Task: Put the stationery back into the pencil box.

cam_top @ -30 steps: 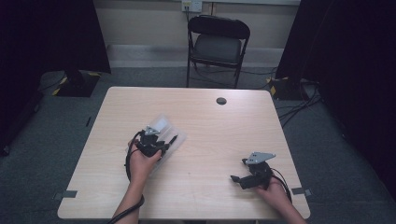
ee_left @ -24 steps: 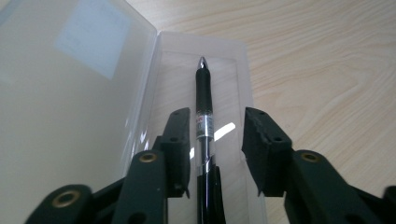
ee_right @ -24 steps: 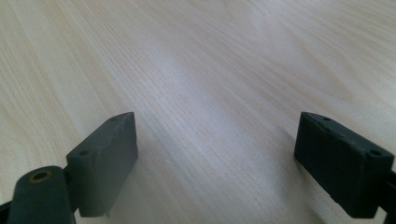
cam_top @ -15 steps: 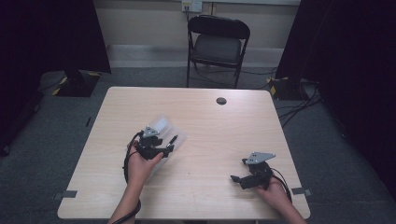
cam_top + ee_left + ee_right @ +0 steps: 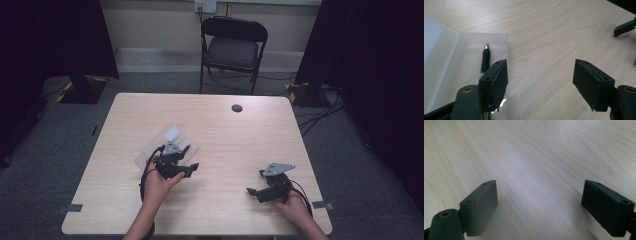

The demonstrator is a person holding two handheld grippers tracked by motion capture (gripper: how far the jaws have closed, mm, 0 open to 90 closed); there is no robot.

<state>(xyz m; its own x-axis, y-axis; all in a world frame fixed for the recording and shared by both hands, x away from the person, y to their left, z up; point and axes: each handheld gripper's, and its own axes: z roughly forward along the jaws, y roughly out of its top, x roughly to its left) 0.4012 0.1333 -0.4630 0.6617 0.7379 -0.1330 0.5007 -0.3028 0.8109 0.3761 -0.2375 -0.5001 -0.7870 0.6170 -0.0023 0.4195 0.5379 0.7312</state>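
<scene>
A clear plastic pouch point(image 5: 170, 138) lies flat on the wooden table point(image 5: 220, 130), left of centre. Inside the pouch point(image 5: 454, 57) rests a small black pen-like stick point(image 5: 485, 60) with a silver tip. My left gripper point(image 5: 191, 157) hovers at the pouch's near right edge, open, pointing right. In the left gripper view my left gripper point(image 5: 540, 72) has its left jaw over the pouch's corner and bare wood between the jaws. My right gripper point(image 5: 255, 182) rests open near the front right of the table, pointing left. Only wood lies between the jaws of my right gripper point(image 5: 539, 192).
A black round grommet point(image 5: 237, 108) sits near the table's far edge. A black folding chair point(image 5: 233, 47) stands behind the table. A jaw of the other gripper point(image 5: 624, 27) shows at the upper right of the left gripper view. Dark curtains flank the room.
My left gripper has slid a little to the right and toward the person, partly off the pouch. The right gripper has stayed put.
</scene>
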